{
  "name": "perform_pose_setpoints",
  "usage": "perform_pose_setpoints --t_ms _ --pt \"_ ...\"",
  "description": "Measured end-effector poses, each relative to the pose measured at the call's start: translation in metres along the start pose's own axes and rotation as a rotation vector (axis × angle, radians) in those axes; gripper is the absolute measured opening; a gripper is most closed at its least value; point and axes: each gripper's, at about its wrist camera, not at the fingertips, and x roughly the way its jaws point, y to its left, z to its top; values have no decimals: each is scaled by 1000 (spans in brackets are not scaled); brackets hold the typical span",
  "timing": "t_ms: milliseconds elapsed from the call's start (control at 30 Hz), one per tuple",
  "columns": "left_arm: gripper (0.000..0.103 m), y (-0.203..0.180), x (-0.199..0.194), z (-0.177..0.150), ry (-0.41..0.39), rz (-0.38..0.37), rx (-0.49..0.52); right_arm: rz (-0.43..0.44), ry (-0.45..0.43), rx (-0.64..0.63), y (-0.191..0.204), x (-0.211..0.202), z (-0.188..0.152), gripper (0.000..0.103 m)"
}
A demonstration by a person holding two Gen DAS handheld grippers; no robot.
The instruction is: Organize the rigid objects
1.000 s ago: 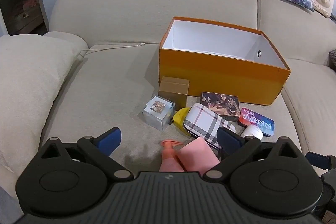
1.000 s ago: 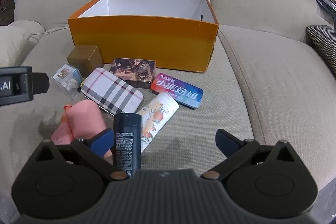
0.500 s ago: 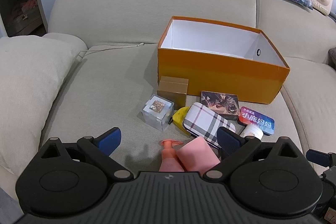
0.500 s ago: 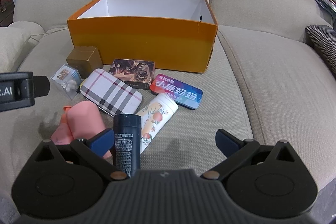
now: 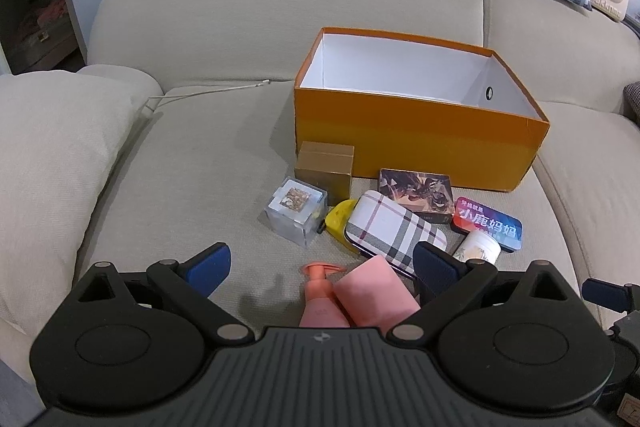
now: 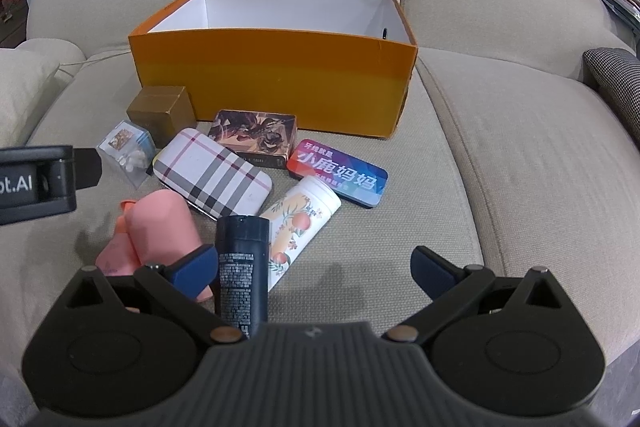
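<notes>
Little has changed: both claws, left [image 5: 322, 267] and right [image 6: 316, 267], are kept spread, and the orange box [image 6: 276, 83] seemingly remains unfilled.

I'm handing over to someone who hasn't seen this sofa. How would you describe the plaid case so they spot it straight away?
Find the open orange box on the beige sofa seat; a cluster of small items lies in front of it. In the middle of that cluster is the plaid case, a flat oblong with rounded corners. It alone has a white, grey and dark red check pattern, unlike the picture-printed box behind it.
</notes>
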Motion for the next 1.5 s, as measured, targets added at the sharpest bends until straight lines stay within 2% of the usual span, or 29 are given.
perform_pose_setpoints --t_ms 1500 --pt "103 -2 5 -4 15 2 23 -5 -1 8 -3 2 -1 102"
